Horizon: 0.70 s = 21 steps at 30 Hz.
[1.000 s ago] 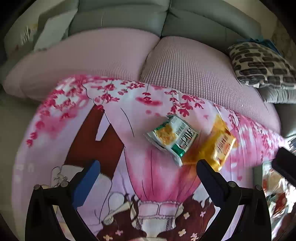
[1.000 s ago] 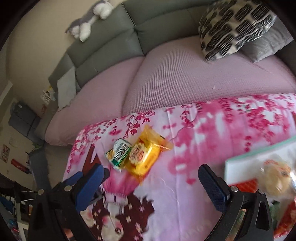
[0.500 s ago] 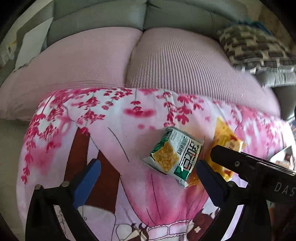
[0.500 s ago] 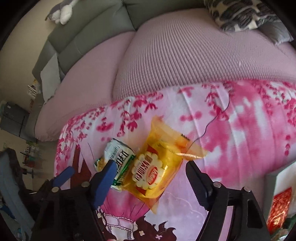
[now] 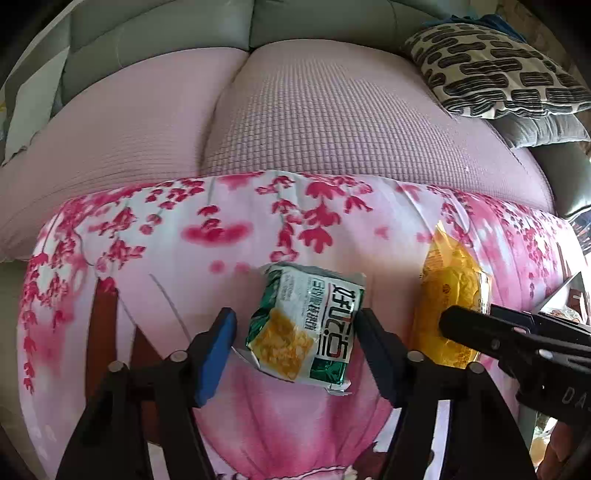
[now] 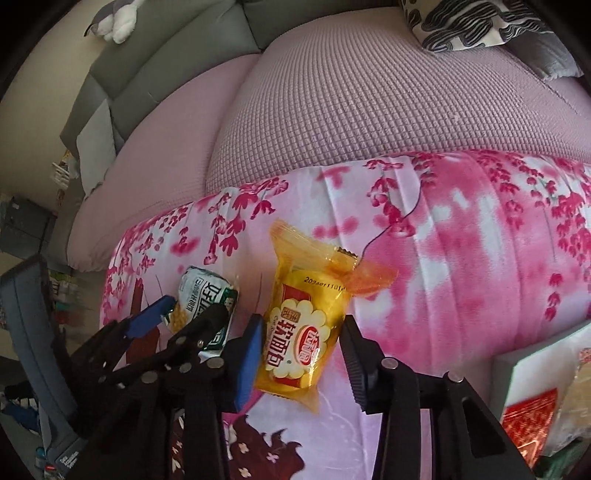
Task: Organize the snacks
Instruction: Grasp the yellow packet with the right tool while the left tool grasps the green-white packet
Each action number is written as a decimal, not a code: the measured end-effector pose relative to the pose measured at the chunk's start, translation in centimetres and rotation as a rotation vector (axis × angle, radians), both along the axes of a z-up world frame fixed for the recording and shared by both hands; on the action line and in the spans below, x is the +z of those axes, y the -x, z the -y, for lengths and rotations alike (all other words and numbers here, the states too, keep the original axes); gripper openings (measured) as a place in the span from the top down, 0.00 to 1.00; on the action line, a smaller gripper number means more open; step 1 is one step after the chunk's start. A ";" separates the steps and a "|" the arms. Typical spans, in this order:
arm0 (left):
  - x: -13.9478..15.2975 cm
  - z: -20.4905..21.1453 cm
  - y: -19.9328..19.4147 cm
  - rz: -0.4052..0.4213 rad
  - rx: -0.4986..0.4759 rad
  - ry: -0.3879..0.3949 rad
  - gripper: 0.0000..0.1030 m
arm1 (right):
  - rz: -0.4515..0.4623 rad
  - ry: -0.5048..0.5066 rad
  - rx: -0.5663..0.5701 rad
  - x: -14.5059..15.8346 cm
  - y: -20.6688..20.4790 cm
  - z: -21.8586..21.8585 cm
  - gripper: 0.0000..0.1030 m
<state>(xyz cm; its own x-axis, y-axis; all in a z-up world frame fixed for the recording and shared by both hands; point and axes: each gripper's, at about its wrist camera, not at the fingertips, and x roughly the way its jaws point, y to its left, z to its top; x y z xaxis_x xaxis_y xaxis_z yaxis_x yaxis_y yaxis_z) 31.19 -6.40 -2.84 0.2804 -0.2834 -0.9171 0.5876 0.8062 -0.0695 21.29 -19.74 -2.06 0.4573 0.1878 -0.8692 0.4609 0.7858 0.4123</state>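
A grey sofa [image 5: 166, 33] fills the far side, its seat cushions under a pink quilted cover [image 5: 325, 122]. A black-and-cream patterned pillow [image 5: 495, 70] sits at the sofa's right end; a grey and white plush toy [image 6: 114, 18] lies on the backrest at the left.

In front of the sofa a pink blanket [image 5: 147, 258] with red blossom print covers the surface that carries the snacks.

Two snack packets lie on the blanket, side by side but apart. The green and white packet [image 5: 306, 328] is on the left, the yellow bread packet [image 6: 306, 328] on the right, its crimped top pointing toward the sofa. At the right edge of the right wrist view, a pale box edge [image 6: 524, 365] with a red packet [image 6: 528, 421] beside it; contents unclear.

Left claw [image 5: 295, 350]: jaws have just been closing and now straddle the green and white packet. The dark finger touches its right edge; the blue pad [image 5: 218, 354] is just beside its left edge, contact not certain.

Right claw [image 6: 301, 360]: jaws have just been closing, now narrow on either side of the yellow bread packet; the blue pad [image 6: 249, 360] presses its left side, the dark finger meets its right side. Packet rests on the blanket.
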 end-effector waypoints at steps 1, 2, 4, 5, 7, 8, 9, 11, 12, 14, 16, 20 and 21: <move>-0.2 0.2 0.1 -0.006 -0.004 0.002 0.40 | 0.001 0.004 0.004 0.0 0.1 0.0 0.59; -0.4 0.4 0.1 -0.011 -0.006 -0.007 0.43 | 0.002 0.010 0.014 0.1 0.3 -0.1 0.60; -0.9 0.6 0.4 -0.010 0.000 -0.029 0.46 | 0.003 0.021 0.023 0.3 0.6 -0.2 0.61; -0.9 0.7 0.5 0.000 0.001 -0.027 0.48 | 0.005 0.023 0.026 0.4 0.8 -0.2 0.61; -0.7 0.6 0.9 0.009 0.011 -0.011 0.49 | 0.008 0.023 0.028 0.4 1.2 -0.2 0.61; -0.6 0.4 1.1 0.007 0.022 0.003 0.50 | 0.010 0.021 0.028 0.4 1.6 -0.1 0.61; -0.4 0.0 1.5 0.007 0.033 0.015 0.50 | 0.014 0.022 0.028 0.5 2.0 0.0 0.62; 0.1 -1.0 2.9 0.020 0.057 0.047 0.50 | 0.028 0.030 0.033 0.9 2.9 0.1 0.64; 0.4 -1.4 3.6 0.024 0.070 0.070 0.50 | 0.036 0.037 0.036 1.1 3.3 0.0 0.65; 0.9 -2.3 5.2 0.020 0.107 0.118 0.50 | 0.059 0.047 0.040 1.7 4.5 -0.1 0.68; 1.2 -3.4 7.0 0.001 0.156 0.183 0.50 | 0.083 0.043 0.042 2.2 5.8 0.0 0.72; 1.3 -5.0 10.0 -0.029 0.228 0.267 0.50 | 0.099 0.065 0.060 2.9 7.6 -0.9 0.75; 1.4 -5.5 11.1 -0.032 0.245 0.291 0.50 | 0.100 0.070 0.065 2.9 7.8 -1.1 0.75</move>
<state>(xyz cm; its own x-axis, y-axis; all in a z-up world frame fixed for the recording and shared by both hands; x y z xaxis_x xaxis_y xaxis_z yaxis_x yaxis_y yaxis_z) 20.12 -0.92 -1.39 0.3445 -0.4614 -0.8176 0.3740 0.8663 -0.3312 13.53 -18.64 0.87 0.5310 0.1607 -0.8320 0.3674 0.8411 0.3969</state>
